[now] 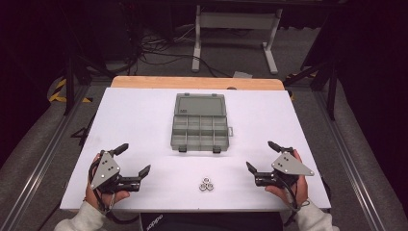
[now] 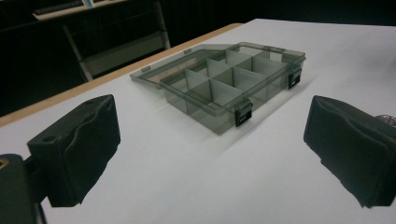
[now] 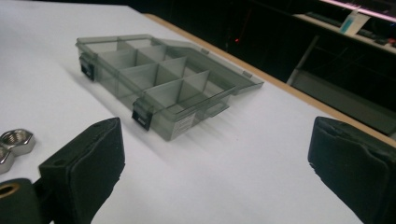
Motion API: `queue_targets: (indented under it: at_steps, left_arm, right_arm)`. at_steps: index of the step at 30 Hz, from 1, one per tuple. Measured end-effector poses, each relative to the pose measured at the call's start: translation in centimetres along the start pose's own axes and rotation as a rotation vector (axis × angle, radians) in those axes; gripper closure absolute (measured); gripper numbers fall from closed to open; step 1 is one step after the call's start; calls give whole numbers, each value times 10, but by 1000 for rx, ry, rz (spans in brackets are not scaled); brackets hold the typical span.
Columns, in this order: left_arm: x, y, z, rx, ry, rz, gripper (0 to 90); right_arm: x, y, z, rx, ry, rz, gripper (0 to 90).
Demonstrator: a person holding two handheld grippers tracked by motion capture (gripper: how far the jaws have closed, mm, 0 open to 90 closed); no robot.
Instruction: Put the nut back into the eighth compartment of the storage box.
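Left hand-held gripper (image 1: 134, 159) and right hand-held gripper (image 1: 260, 155) both stand wide open, holding nothing. Open compartment box (image 1: 199, 130) sits mid-worktop (image 1: 144, 120); three metal nuts (image 1: 207, 184) lie clustered nearer the person, between the grippers.

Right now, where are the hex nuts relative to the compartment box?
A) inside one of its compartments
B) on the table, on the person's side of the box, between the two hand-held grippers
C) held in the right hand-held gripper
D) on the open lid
B: the hex nuts lie clustered on the white table, nearer the person than the open compartment box, whose compartments look empty.
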State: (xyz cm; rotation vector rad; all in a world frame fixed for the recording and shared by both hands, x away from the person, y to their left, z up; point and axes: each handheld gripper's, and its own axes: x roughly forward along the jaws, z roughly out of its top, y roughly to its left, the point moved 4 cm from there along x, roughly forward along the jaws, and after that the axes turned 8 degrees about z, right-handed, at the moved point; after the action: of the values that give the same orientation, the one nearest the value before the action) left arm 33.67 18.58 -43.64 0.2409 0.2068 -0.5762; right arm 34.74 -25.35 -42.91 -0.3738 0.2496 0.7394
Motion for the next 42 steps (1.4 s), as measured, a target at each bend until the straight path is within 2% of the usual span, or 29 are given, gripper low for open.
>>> queue_targets:
  at_steps: [1, 2, 4, 7, 11, 12, 13, 15, 16, 17, 18, 20, 21, 22, 24, 25, 27, 29, 31, 34, 37, 42]
  left_arm:
    - [2, 0, -1, 4, -2, -4, 43]
    - [2, 0, -1, 4, -2, -4, 43]
    - [3, 0, -1, 8, -1, -6, 43]
    - [4, 1, -2, 0, 2, -12, 43]
    - [3, 2, -3, -4, -1, -10, 42]
    - [2, 2, -3, 0, -6, -8, 42]
    - [1, 2, -2, -2, -13, -9, 41]
    - [1, 1, -2, 3, -9, -9, 40]
    - [1, 1, -2, 3, -9, -9, 40]
    - [1, 1, -2, 4, -11, -10, 40]
    - [1, 1, -2, 3, -9, -9, 40]
    - [1, 1, -3, 0, -10, -10, 40]
    - [1, 1, -3, 3, -10, -11, 40]
    - [1, 1, -3, 1, -11, -13, 40]
    - [2, 1, -3, 0, -7, -15, 40]
    - [3, 1, -4, 1, -3, -17, 40]
    - [4, 0, -4, 0, 3, -22, 40]
    - [3, 0, -4, 5, 3, -24, 41]
    - [3, -1, -4, 13, 13, -31, 42]
    - [5, -2, -5, 21, 24, -43, 45]
    - [5, -3, -5, 20, 25, -49, 46]
    - [7, -5, -6, 15, 34, -67, 50]
  right_arm:
    - [3, 1, -1, -7, 24, 20, 40]
    - [3, 1, -1, -7, 24, 20, 40]
    - [7, 1, -3, -4, 62, 40, 45]
    - [9, 2, -4, 1, 75, 56, 45]
    - [11, 5, -2, 29, 106, 104, 39]
    - [13, 8, 0, 43, 128, 126, 43]
    - [14, 8, 1, 43, 143, 130, 39]
    - [16, 12, 6, 45, 170, 174, 46]
    - [16, 12, 6, 45, 170, 174, 46]
    - [19, 15, 10, 42, 198, 191, 41]
    - [20, 19, 16, 39, 207, 232, 54]
    - [27, 25, 24, 25, 279, 258, 68]
    - [33, 30, 29, 26, 329, 294, 121]
    - [37, 36, 31, 7, 384, 323, 144]
    - [45, 47, 35, -34, 464, 332, 175]
    - [49, 55, 37, -55, 511, 366, 200]
    - [59, 73, 38, -79, 603, 463, 218]
    - [67, 84, 36, -103, 670, 516, 238]
    - [76, 93, 33, -136, 738, 544, 287]
    - [86, 97, 30, -147, 779, 568, 397]
    - [92, 100, 28, -122, 814, 592, 511]
    - [99, 104, 27, -136, 845, 621, 558]
